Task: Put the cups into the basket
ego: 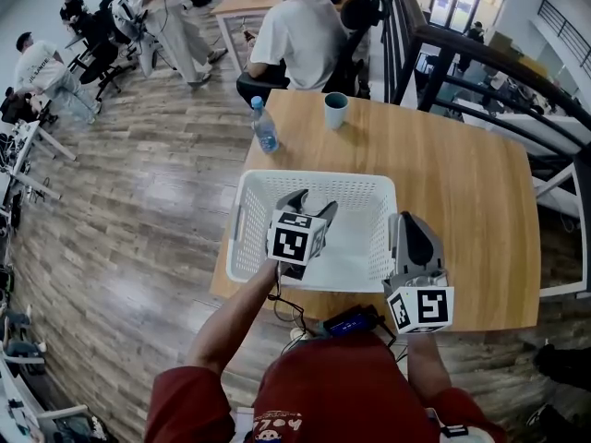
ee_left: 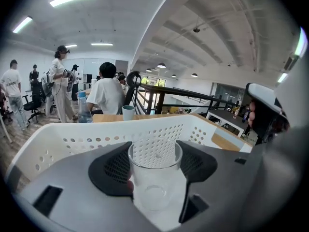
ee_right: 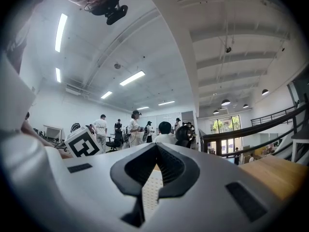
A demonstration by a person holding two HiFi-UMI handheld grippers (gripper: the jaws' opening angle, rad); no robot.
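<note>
Left gripper view shows the left gripper [ee_left: 154, 153] with its fingers closed narrowly on a clear cup [ee_left: 154, 173], which stands upright between them. The cup is held within the walls of the white basket [ee_left: 72, 139]; whether it touches the basket floor cannot be told. Head view places this gripper over the basket's middle. The right gripper [ego: 411, 227] sits just beside the basket's right wall, above the counter [ego: 462, 183]. Right gripper view shows its fingers together at the tips, holding nothing. A teal cup [ego: 335, 111] stands upright near the counter's far edge, well apart from the basket. A bottle [ego: 265, 127] stands to its left.
</note>
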